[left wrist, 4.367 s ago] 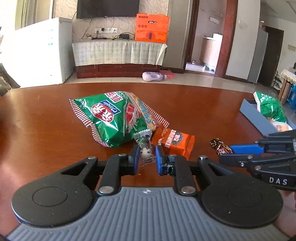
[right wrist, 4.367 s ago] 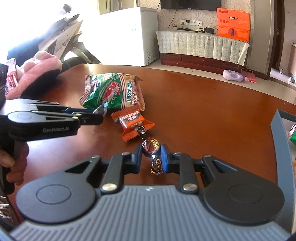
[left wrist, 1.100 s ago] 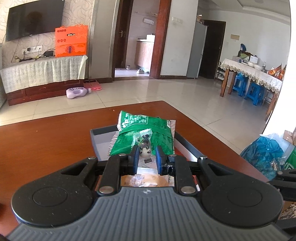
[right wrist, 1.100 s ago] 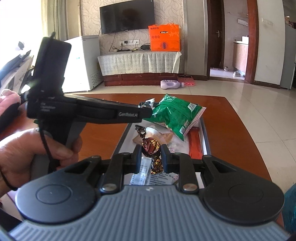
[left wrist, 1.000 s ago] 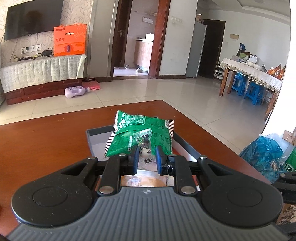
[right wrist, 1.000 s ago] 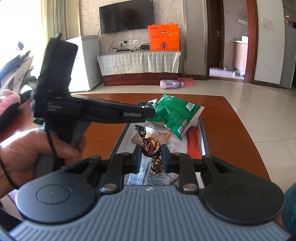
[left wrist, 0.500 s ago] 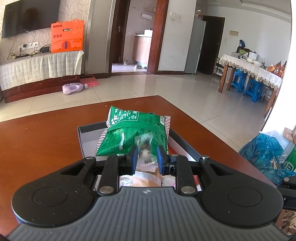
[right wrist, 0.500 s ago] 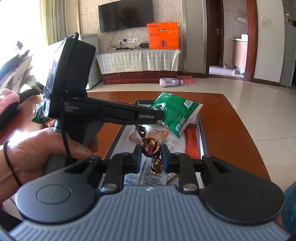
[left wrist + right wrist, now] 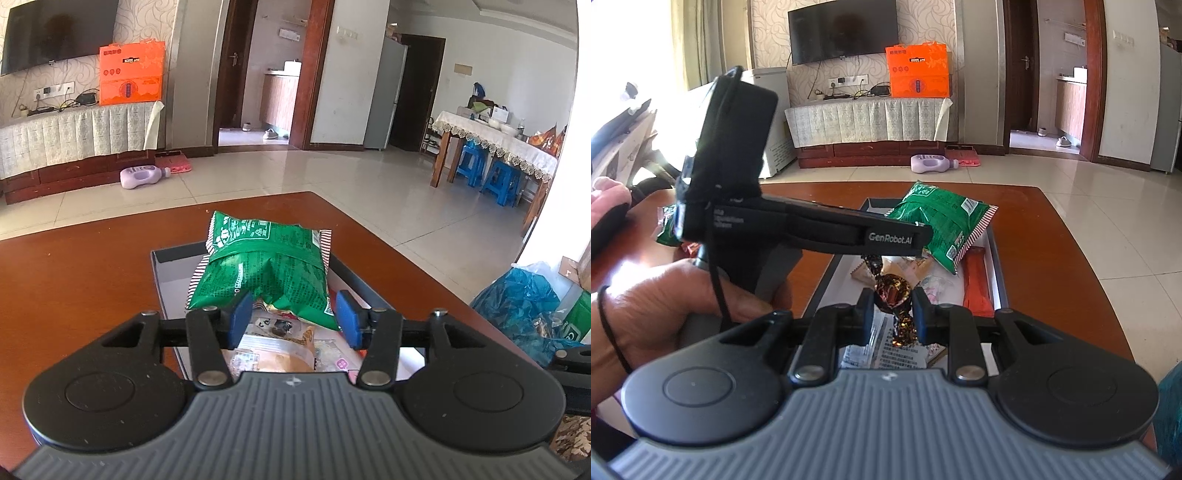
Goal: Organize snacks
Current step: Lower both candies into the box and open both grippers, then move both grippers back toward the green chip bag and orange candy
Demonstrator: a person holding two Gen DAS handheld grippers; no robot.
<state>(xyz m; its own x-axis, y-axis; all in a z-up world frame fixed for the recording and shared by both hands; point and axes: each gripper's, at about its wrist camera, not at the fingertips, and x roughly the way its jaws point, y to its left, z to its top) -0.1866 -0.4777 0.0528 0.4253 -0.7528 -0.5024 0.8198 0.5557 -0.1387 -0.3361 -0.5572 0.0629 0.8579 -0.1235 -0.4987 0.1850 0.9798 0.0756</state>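
A grey tray (image 9: 168, 271) on the brown table holds a green snack bag (image 9: 262, 269) and several small packets. My left gripper (image 9: 293, 321) is open and empty above the tray; a small clear packet (image 9: 275, 326) lies in the tray below it. In the right wrist view the tray (image 9: 995, 254) and green bag (image 9: 940, 218) sit ahead. My right gripper (image 9: 892, 314) is shut on a brown foil-wrapped candy (image 9: 892, 291) above the tray's near end. The left gripper's body (image 9: 827, 229) reaches over the tray from the left.
A second green bag (image 9: 666, 229) and an orange packet (image 9: 689, 248) lie on the table far left, behind the left hand. A blue plastic bag (image 9: 524, 306) sits on the floor beyond the table's right edge. The table edge runs just past the tray.
My left gripper has opened and the small clear packet it held has dropped into the tray. My right gripper still holds the candy over the tray.
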